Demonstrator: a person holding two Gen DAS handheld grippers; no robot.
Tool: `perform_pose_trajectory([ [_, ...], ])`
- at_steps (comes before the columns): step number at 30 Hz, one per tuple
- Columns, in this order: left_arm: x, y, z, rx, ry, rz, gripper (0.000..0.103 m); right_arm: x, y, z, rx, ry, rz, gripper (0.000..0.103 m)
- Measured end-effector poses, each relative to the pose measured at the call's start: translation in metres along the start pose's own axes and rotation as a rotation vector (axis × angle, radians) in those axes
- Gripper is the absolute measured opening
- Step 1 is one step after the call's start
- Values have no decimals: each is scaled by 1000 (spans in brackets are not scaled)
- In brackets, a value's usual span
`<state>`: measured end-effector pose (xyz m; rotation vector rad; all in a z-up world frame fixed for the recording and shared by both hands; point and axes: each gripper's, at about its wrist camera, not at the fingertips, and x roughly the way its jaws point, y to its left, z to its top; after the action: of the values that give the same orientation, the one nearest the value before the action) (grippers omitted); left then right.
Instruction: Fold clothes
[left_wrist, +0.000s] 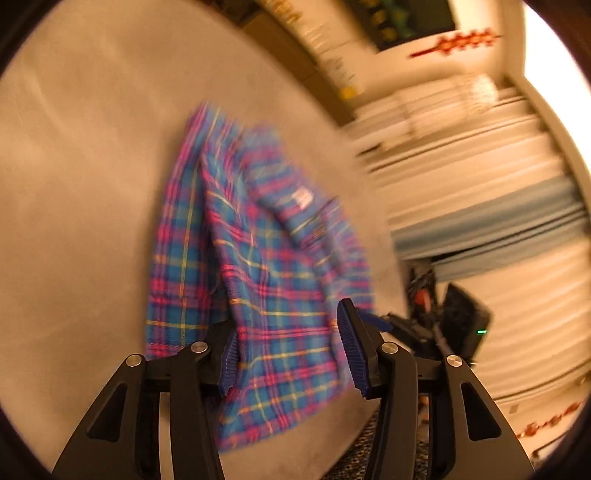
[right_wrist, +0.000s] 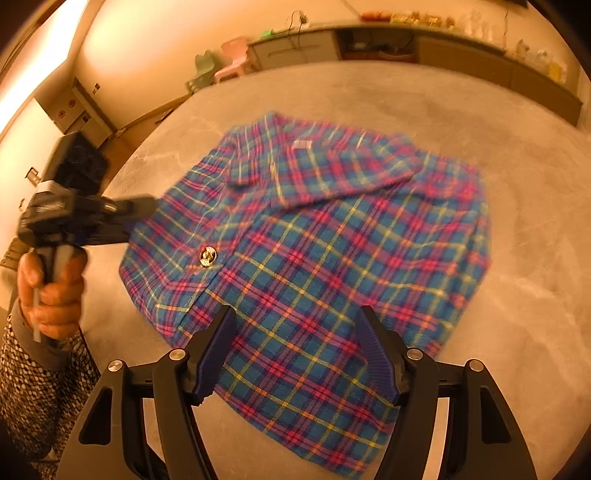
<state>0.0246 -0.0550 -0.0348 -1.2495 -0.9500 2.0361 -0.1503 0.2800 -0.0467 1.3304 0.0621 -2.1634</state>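
Observation:
A blue, pink and yellow plaid shirt (right_wrist: 314, 251) lies on the grey table (right_wrist: 480, 110), partly folded, collar and white label at the far side, a sleeve folded across the chest. It also shows in the left wrist view (left_wrist: 266, 266), blurred. My left gripper (left_wrist: 288, 354) is open, its blue pads above the shirt's near edge, holding nothing. In the right wrist view the left gripper (right_wrist: 140, 210) reaches the shirt's left edge. My right gripper (right_wrist: 295, 354) is open above the shirt's hem, empty.
The table edge (left_wrist: 369, 424) runs close on the left gripper's right. The person's hand (right_wrist: 51, 291) holds the left tool at the table's left side. Cabinets (right_wrist: 443, 44) and small chairs (right_wrist: 229, 62) stand beyond the far edge. A gold button (right_wrist: 207, 256) sits on the shirt.

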Motion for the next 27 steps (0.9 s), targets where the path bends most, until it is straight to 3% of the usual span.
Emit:
perform_pose_trajectory([
  [1, -15, -1, 1, 18, -34, 11, 52, -8, 3, 2, -4, -20, -9, 68],
  [4, -34, 23, 5, -64, -87, 31, 54, -26, 41, 19, -52, -84, 40, 68],
  [7, -17, 41, 3, -133, -60, 75, 53, -7, 101, 35, -138, -52, 65, 68],
  [12, 1, 50, -4, -166, -14, 70, 53, 51, 174, 44, -232, -3, -23, 68],
  [13, 1, 55, -5, -166, -10, 62, 53, 66, 184, 44, -268, 18, -82, 68],
  [14, 1, 55, -6, -165, -7, 55, 53, 73, 186, 42, -296, 24, -143, 62],
  [15, 2, 54, -7, -161, -3, 52, 53, 80, 187, 41, -324, 31, -204, 38],
  [17, 4, 50, -7, -151, -1, 37, 53, 82, 177, 39, -310, 51, -260, 11],
  [22, 5, 35, -7, -109, 7, 1, 53, 62, 165, 34, -266, 18, -248, 7],
  [27, 4, 27, -9, -86, 12, -16, 53, 49, 166, 34, -218, -31, -159, 6],
])
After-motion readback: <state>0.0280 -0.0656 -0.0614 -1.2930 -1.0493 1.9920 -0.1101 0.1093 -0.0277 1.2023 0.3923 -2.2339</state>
